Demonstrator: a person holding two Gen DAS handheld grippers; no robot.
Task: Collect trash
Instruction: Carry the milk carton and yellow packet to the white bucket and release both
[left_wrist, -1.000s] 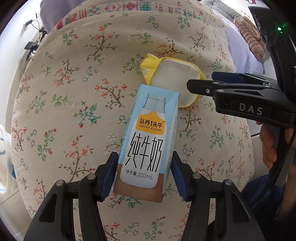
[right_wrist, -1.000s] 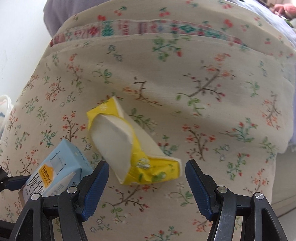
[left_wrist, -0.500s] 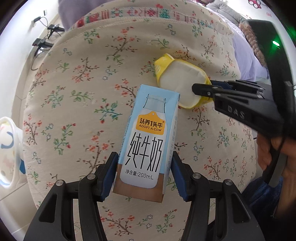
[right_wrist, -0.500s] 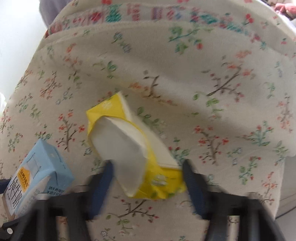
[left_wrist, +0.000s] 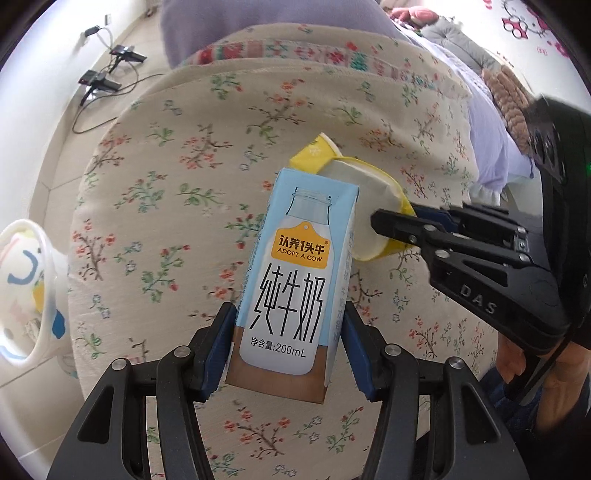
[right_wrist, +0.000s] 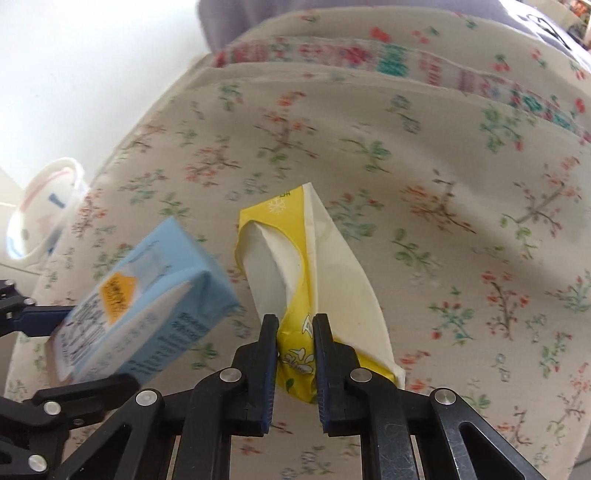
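Left gripper (left_wrist: 288, 354) clamps the stiff blue-and-white milk carton (left_wrist: 295, 280) low on its sides. Right gripper (right_wrist: 294, 347) closing on the soft yellow tissue pack (right_wrist: 314, 295), crushing its end; probably light.

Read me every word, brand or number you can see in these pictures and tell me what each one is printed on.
"认养1头牛" and "ADOPT A COW": orange badge on the milk carton.
"纯牛奶": large black characters on the carton front.
"净含量:200mL": small line low on the carton.
"DAS": body of the right gripper.
Carton side print: too blurred to read.
Yellow tissue pack: small print at its top edge, too small to read.
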